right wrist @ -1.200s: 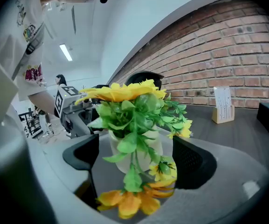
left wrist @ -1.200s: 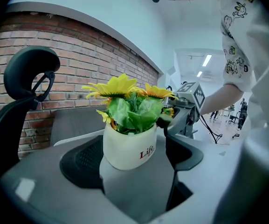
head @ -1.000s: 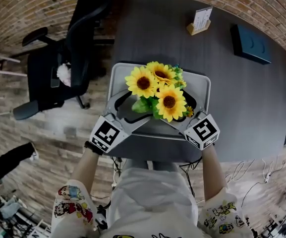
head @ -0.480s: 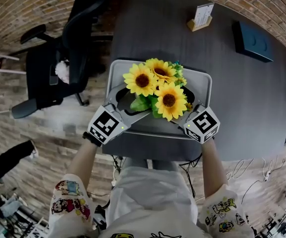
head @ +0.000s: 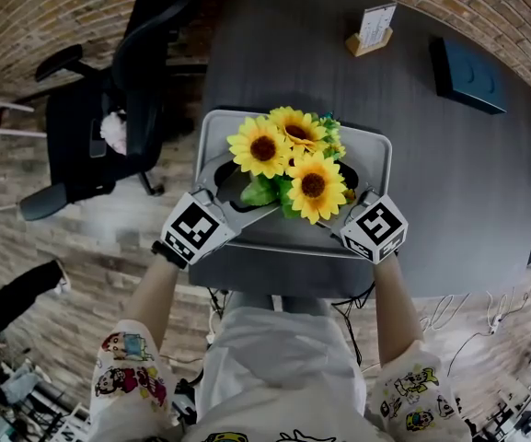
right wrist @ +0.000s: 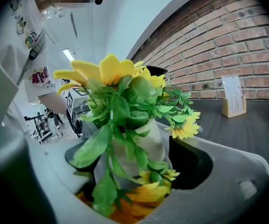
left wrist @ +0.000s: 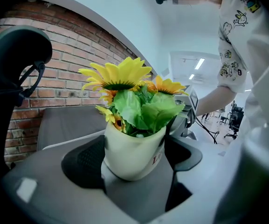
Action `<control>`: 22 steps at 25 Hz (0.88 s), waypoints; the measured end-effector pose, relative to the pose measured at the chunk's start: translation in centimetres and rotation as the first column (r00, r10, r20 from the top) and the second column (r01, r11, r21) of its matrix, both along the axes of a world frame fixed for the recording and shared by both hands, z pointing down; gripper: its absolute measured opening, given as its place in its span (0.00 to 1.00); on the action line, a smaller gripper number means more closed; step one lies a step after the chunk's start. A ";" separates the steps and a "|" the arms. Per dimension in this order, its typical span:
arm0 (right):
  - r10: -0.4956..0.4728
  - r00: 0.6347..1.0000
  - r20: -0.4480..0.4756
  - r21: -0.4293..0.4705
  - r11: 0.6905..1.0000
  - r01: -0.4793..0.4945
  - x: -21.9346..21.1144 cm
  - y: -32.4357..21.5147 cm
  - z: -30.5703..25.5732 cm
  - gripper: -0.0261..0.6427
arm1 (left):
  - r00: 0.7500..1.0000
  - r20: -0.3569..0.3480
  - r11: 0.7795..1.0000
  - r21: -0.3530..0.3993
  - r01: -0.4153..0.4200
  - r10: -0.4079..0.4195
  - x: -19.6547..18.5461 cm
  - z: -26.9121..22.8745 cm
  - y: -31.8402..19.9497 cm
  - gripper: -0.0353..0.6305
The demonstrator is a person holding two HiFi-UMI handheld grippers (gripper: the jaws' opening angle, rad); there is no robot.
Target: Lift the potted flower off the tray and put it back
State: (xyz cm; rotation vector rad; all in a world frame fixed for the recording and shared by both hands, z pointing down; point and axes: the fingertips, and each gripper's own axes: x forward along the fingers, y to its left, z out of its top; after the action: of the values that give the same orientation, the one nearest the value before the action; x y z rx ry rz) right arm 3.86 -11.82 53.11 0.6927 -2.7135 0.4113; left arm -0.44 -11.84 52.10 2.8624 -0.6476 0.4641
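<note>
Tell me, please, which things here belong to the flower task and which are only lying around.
Belong to the job:
- potted flower
- tray under it
- left gripper, with it between its jaws
- right gripper, jaws have just been closing, with it between them too

Just lying about:
- card stand and dark box on the table
- office chair beside it

Potted flower: cream pot, yellow sunflowers, green leaves; upright, over middle of tray. Tray grey, round-cornered, flat at dark table's near edge.
</note>
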 end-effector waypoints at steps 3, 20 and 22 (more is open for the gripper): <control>-0.023 1.000 0.004 0.008 1.000 0.023 -0.3 0.3 -0.1 0.65 | 1.000 -0.002 1.000 0.000 0.007 -0.007 -0.1 0.2 0.0 0.66; -0.018 1.000 0.015 0.020 1.000 0.018 -0.3 0.4 -0.6 0.64 | 1.000 0.002 1.000 -0.010 0.010 -0.010 -0.2 -0.3 -0.1 0.66; -0.015 1.000 0.018 0.026 1.000 0.014 -0.3 0.4 -1.1 0.64 | 1.000 0.000 1.000 -0.004 0.008 -0.008 -0.2 -0.7 -0.1 0.66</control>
State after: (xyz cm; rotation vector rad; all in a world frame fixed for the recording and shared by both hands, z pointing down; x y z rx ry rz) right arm 3.54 -11.45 52.06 0.6790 -2.7434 0.3821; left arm -0.66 -11.93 51.40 2.8547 -0.6571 0.4635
